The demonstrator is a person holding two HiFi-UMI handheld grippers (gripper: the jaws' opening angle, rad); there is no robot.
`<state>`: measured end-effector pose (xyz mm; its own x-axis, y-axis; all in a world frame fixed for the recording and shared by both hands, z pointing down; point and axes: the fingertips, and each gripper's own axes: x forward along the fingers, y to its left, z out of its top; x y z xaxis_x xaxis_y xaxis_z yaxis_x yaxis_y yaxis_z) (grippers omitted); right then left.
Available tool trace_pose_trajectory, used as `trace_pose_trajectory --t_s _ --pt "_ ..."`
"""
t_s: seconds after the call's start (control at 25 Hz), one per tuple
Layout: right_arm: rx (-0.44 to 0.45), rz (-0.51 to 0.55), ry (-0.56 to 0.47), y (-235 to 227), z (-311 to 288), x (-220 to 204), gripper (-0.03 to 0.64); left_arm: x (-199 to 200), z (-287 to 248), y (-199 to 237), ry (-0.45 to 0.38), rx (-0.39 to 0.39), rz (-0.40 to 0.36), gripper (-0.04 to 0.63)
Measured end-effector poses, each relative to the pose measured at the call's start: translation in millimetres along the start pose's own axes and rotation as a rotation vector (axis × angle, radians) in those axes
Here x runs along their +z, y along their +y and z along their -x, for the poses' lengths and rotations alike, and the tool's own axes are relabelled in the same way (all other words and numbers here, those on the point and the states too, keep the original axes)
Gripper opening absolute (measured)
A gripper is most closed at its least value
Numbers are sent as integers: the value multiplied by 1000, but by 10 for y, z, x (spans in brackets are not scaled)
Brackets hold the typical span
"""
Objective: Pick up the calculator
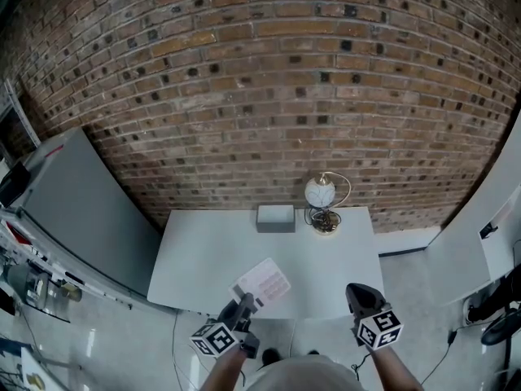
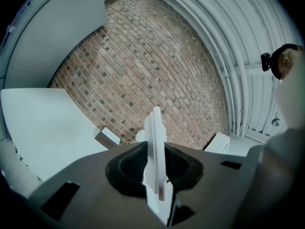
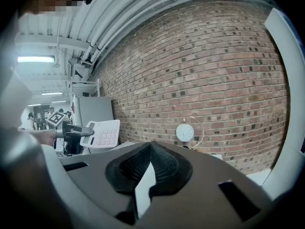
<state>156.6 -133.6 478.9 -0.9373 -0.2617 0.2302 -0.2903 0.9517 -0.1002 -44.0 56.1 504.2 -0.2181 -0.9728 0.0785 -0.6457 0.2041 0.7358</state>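
Note:
The white calculator (image 1: 264,282) with pale pink keys is held off the white table (image 1: 203,251), over its near edge. My left gripper (image 1: 245,302) is shut on the calculator's near end. In the left gripper view the calculator (image 2: 155,142) stands edge-on between the two dark pads, which press on both its faces. In the right gripper view the calculator (image 3: 103,133) and the left gripper (image 3: 76,132) show at the left. My right gripper (image 1: 359,293) hovers over the table's near right edge, shut with nothing between its fingers.
A grey box (image 1: 275,217) sits at the table's back edge, with a small lamp with a round white globe (image 1: 321,193) to its right. A brick wall stands behind the table. A grey cabinet (image 1: 73,210) is at the left.

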Motion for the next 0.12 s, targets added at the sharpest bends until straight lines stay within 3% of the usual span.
trace_pose_trajectory --t_s 0.12 --pt "1 2 0 24 23 2 11 -20 22 -3 -4 -2 4 92"
